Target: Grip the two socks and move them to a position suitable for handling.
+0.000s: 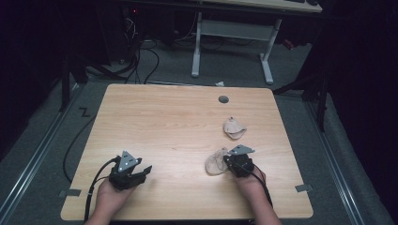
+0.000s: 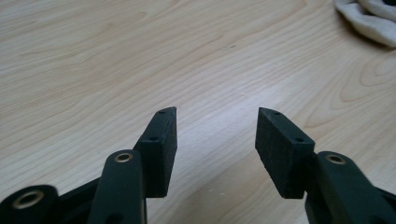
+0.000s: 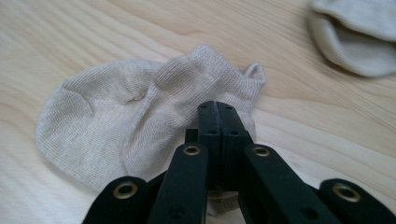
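So the right gripper (image 3: 217, 109) has its jaws pinched together on the edge of a beige ankle sock (image 3: 135, 116), lying crumpled on the near right of the wooden table (image 1: 164, 122). Its mate, the second sock (image 1: 233, 128), sits a bit farther back, untouched. The left gripper (image 2: 215, 122) hovers wide with nothing in it at near left. Looks like pairing has barely started: one sock grabbed, nothing matched or folded yet.

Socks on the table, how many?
2. One sock lies near the table's front right, with the right gripper shut on its edge. The other sock lies loose behind it, toward the far right. None look hidden.
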Available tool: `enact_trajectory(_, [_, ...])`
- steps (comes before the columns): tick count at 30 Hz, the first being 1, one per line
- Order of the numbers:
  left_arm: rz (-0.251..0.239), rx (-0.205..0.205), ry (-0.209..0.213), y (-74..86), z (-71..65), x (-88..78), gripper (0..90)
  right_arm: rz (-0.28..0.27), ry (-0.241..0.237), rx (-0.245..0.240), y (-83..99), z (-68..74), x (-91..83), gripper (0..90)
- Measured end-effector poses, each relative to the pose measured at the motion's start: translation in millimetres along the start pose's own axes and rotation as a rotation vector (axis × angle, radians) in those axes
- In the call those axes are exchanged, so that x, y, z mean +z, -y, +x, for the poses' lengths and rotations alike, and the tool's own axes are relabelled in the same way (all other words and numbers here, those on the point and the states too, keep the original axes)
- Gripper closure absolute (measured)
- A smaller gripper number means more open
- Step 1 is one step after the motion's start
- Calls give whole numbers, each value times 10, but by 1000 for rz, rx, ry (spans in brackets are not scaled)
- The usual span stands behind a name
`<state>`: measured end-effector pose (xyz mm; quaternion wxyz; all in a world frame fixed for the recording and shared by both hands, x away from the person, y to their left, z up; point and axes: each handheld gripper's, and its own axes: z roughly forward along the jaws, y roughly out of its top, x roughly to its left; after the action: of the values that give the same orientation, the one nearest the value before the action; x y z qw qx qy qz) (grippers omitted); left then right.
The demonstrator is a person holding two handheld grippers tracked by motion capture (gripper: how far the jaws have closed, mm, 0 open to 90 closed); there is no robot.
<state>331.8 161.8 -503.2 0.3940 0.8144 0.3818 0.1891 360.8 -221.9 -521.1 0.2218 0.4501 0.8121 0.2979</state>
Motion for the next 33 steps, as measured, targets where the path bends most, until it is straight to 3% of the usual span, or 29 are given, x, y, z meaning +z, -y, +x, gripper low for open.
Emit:
enact_trajectory(8, [2,56,64,-41,-326,94,495,-9,-90,-69,-105,389,54,900])
enact_trajectory(11, [3,78,93,-55,-455,121,508,-8,-110,-112,-142,568,65,899])
enact_trajectory(12, [3,88,94,-60,-497,126,508,-8,-110,-112,-142,568,65,899])
enact_trajectory(13, [2,95,102,-67,-541,129,551,-10,-127,-131,-159,665,70,899])
enact_trajectory(15, [-6,89,128,-79,-596,129,563,-9,-131,-136,-167,696,72,899])
enact_trajectory(20, [-11,96,175,-96,-714,140,720,-13,-179,-164,-203,908,85,898])
enact_trajectory(25, [24,134,212,-90,-838,184,800,-20,-188,-187,-216,1001,90,898])
enact_trajectory(28, [61,160,203,-66,-884,244,838,-20,-188,-188,-215,1009,89,898])
enact_trajectory(32, [131,142,214,-28,-857,345,865,-21,-182,-188,-213,1012,86,892])
enact_trajectory(33, [127,141,217,-23,-855,349,866,-20,-177,-194,-216,1013,75,873])
